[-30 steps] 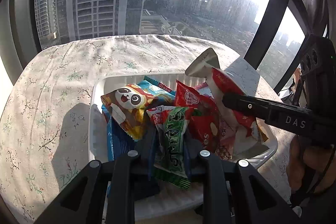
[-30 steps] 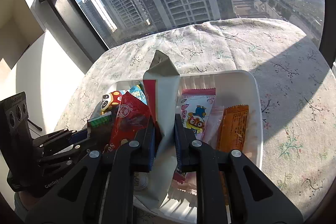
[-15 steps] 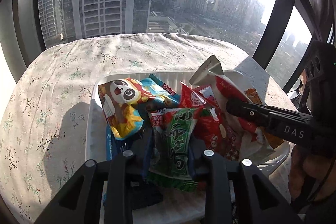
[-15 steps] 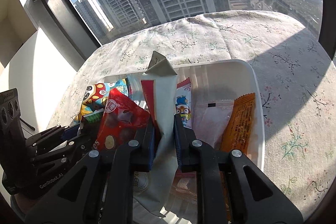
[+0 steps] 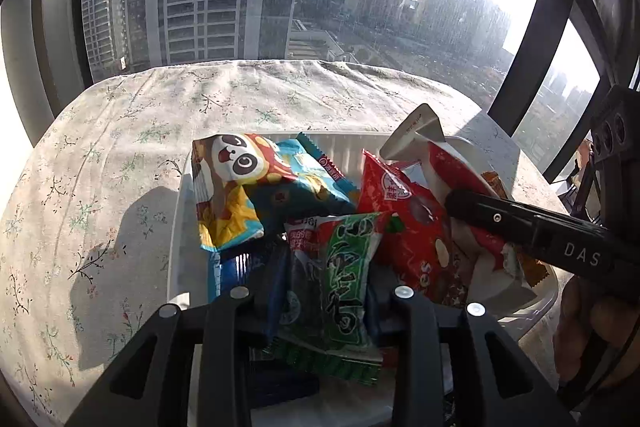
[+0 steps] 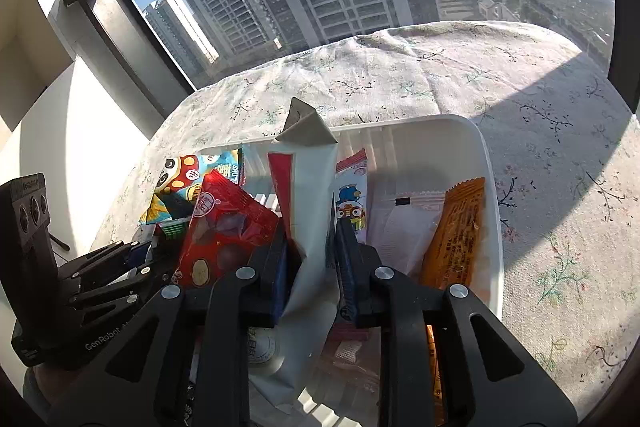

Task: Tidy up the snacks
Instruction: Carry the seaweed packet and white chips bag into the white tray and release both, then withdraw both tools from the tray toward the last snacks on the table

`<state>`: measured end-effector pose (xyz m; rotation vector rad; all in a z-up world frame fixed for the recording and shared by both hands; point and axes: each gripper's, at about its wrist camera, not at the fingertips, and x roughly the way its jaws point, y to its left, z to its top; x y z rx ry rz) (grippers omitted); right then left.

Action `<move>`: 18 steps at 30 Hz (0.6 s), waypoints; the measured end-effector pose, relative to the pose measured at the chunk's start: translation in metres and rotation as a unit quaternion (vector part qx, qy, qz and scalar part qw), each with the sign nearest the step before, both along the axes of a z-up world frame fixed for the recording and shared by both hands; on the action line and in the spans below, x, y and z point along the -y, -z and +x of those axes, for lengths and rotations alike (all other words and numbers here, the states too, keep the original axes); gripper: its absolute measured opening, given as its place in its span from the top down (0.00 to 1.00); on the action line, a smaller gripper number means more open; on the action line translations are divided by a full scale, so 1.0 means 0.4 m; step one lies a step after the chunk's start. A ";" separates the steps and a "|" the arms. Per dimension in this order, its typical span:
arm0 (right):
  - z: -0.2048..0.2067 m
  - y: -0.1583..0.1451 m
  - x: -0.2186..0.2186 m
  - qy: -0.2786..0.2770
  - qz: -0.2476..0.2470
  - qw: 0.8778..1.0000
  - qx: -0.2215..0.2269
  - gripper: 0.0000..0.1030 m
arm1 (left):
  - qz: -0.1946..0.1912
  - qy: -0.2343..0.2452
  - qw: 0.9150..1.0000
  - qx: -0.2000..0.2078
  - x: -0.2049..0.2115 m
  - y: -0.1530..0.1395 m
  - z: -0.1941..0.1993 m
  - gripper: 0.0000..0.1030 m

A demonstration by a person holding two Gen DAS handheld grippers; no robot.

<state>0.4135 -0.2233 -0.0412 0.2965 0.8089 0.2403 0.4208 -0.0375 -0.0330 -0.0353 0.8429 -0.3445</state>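
- One white plastic tray is sitting on a tabletop that is wearing a pale flowered cloth, beside a window looking out on tower blocks.
- Two black grippers are reaching over the tray, one from each side.
- The left gripper is pinching a green packet with red at its top edge; the packet is standing between the fingers, which are pressing it from both sides.
- The right gripper is clamping a tall white and red packet; its folded grey top is pointing upward, and its lower end is hanging below the fingers.
- About eight snack packets are showing in all; the pile is overlapping, so the exact count is uncertain.
- A panda-face packet in orange, yellow and blue is leaning at the tray's far left corner.
- A shiny red packet is standing just left of the white one.
- A cartoon-penguin packet, a pale pink packet and an orange packet are lying on the tray's right half.
- A blue packet is lying under the panda one.
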 end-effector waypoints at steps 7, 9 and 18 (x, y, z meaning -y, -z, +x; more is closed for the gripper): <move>-0.019 -0.035 -0.015 -0.009 -0.007 1.000 0.025 0.44 | 0.003 -0.002 1.000 0.017 0.001 -0.023 -0.021 0.43; -0.025 -0.045 -0.017 -0.010 -0.009 0.999 0.030 0.44 | 0.002 -0.003 1.000 0.023 -0.004 -0.032 -0.031 0.34; -0.054 -0.103 -0.001 -0.008 0.003 0.999 0.048 0.26 | -0.008 0.014 0.999 0.030 -0.016 -0.075 -0.125 0.17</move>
